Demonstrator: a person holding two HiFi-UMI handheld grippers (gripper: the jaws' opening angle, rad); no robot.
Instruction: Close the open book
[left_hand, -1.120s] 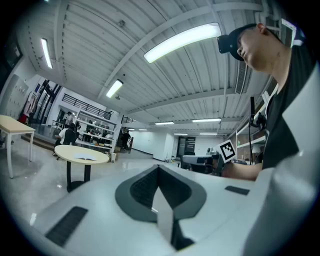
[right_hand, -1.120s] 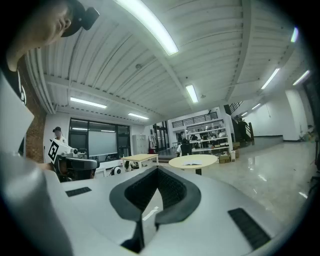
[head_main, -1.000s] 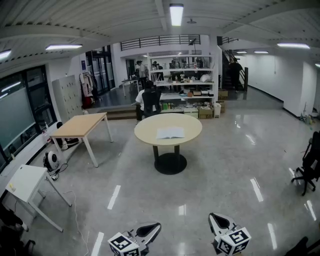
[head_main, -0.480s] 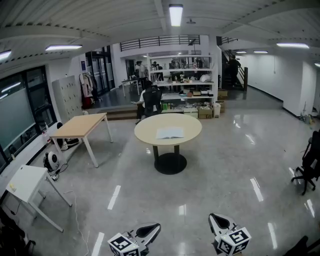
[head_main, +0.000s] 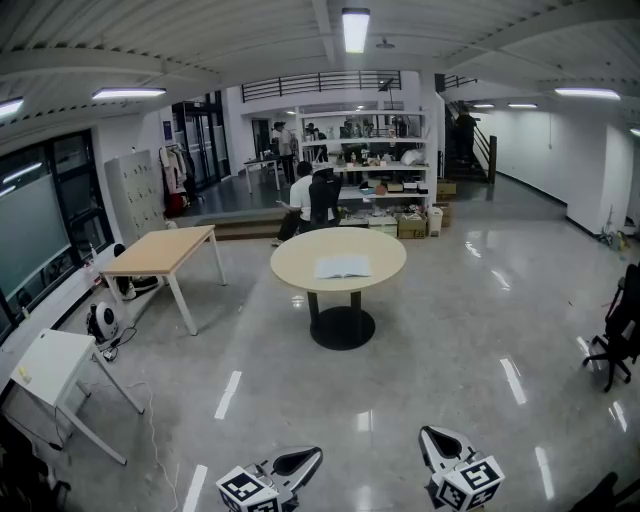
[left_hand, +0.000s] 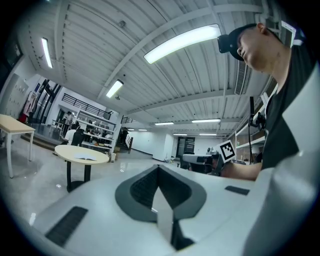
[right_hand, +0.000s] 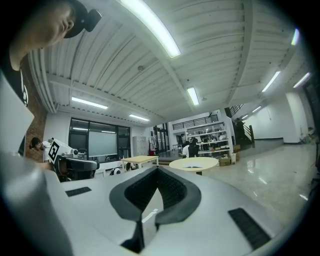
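Both cropped at bottom, left gripper (head_main: 312, 455) and right gripper (head_main: 430, 438) are closed empty; open book (head_main: 343, 266) is laid on round table (head_main: 296, 262), centre.

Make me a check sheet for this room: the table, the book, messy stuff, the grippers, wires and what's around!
Surface: beige round table, far across the glossy floor.
Job's things: white open book lies flat on it.
Clutter: nothing seen on that table.
Grippers: left gripper and right gripper shut, empty, far from the book.
Cables: white cable on the floor by the white desk.
Surroundings: rectangular wooden table, cluttered shelves, a person.
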